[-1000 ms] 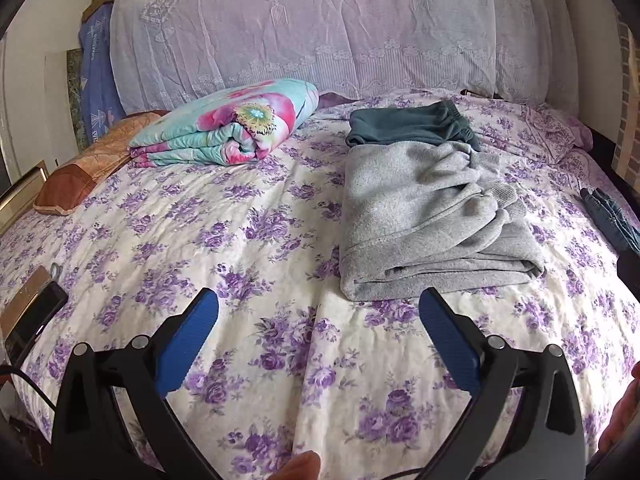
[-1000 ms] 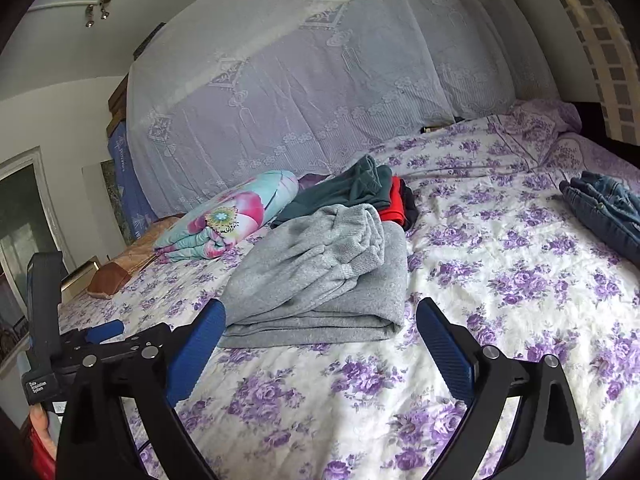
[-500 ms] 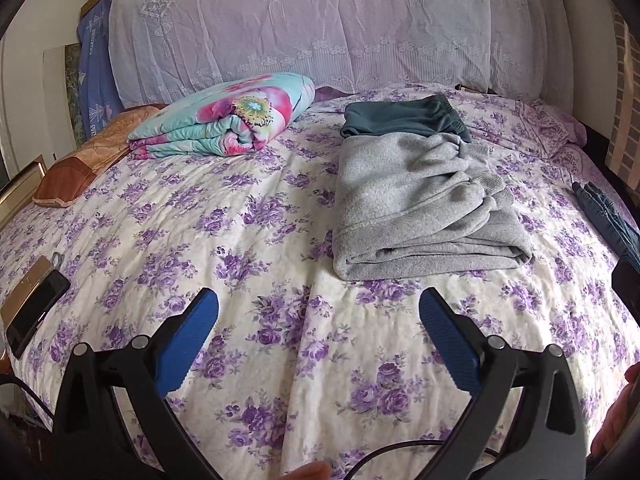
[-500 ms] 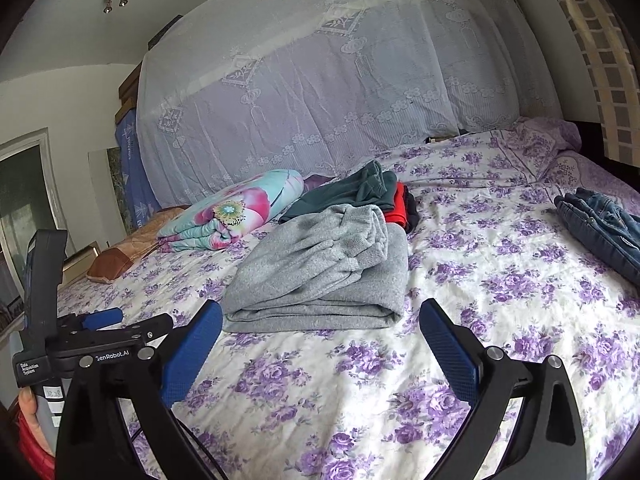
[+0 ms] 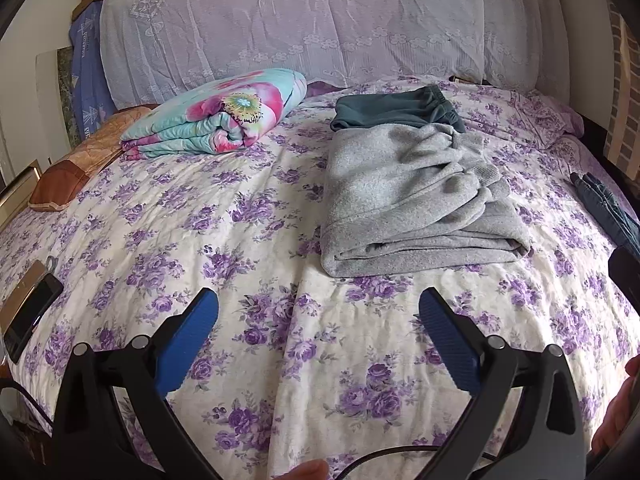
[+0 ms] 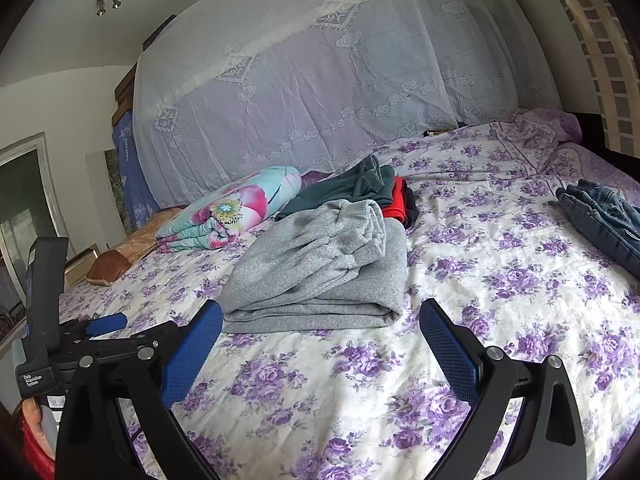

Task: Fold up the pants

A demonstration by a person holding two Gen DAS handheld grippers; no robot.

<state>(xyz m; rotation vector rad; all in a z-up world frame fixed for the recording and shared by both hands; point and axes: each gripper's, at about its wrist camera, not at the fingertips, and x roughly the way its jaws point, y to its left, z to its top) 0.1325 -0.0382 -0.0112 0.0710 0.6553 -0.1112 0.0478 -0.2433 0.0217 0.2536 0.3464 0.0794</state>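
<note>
Folded grey pants (image 5: pixel 412 204) lie on the floral bedspread (image 5: pixel 200 240); they also show in the right wrist view (image 6: pixel 320 268). Behind them lies a folded dark green garment (image 5: pixel 396 112), which the right wrist view (image 6: pixel 352 188) shows on top of red and dark clothes (image 6: pixel 396 204). Blue jeans (image 6: pixel 604 216) lie crumpled at the right; the left wrist view shows their edge (image 5: pixel 604 208). My left gripper (image 5: pixel 320 320) is open and empty, held back from the grey pants. My right gripper (image 6: pixel 320 332) is open and empty, just short of them.
A rolled floral quilt (image 5: pixel 224 120) and a brown pillow (image 5: pixel 72 172) lie at the far left. A phone (image 5: pixel 30 316) rests at the bed's left edge. A lace-covered headboard (image 5: pixel 320 20) stands behind. The left gripper's body (image 6: pixel 52 320) shows left in the right wrist view.
Both grippers have pulled back a little from the grey pants and stay open. The clothes have not moved.
</note>
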